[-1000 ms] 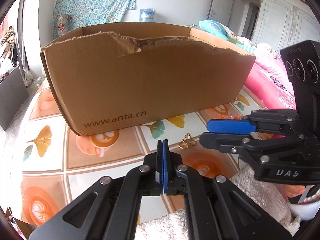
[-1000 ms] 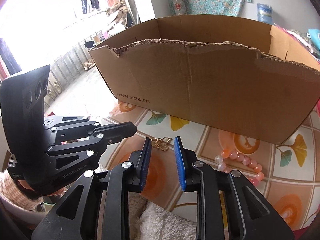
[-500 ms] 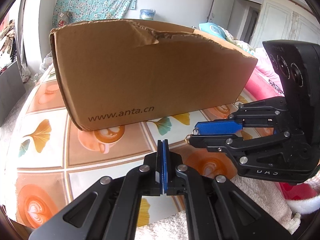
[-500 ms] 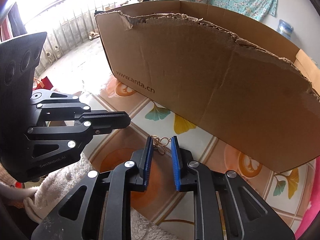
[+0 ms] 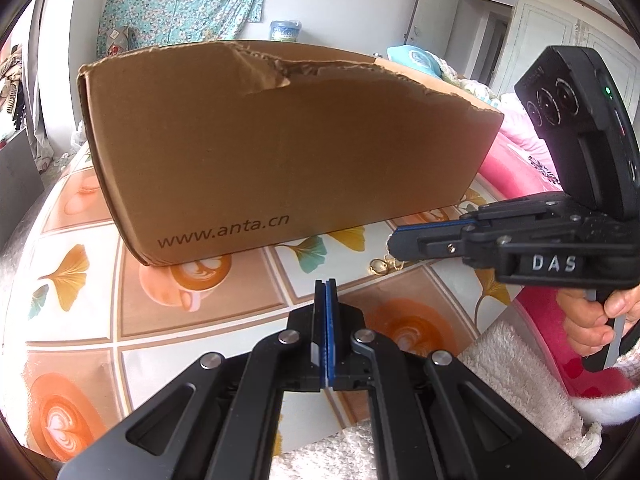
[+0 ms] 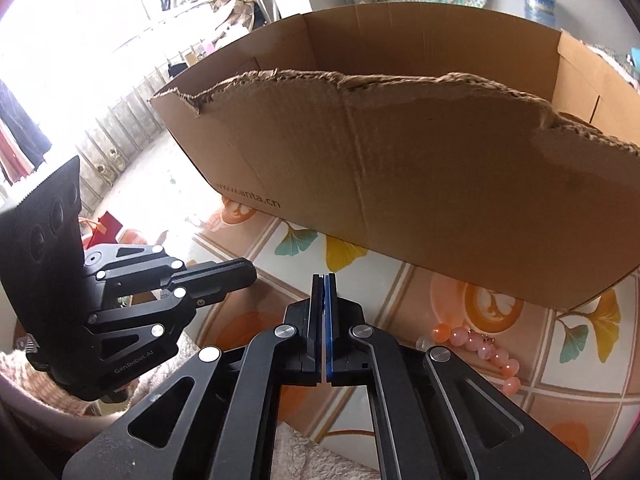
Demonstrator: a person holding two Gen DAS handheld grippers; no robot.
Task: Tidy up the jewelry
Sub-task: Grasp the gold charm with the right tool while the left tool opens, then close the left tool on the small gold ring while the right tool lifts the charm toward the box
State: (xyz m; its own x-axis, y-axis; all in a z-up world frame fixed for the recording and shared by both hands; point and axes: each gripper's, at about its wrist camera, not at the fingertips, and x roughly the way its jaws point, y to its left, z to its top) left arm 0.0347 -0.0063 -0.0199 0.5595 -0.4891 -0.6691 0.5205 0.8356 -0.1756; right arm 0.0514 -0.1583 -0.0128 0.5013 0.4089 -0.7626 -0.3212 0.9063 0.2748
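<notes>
The right gripper [image 5: 394, 243] is clenching its jaws on the gold ornament [image 5: 380, 266] lying just before the cardboard box [image 5: 280, 140], readying a lift; the left gripper [image 5: 326, 292] is waiting clenched, empty.

Both wrist views low over table, near, share cardboard box [image 5: 288, 152].

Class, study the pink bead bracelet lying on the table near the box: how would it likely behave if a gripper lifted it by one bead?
The pink bead bracelet is a curved strand of separate round beads, so it would probably droop limply. The glossy beads may slip between pads. Pushed, it would likely drag or roll.
</notes>
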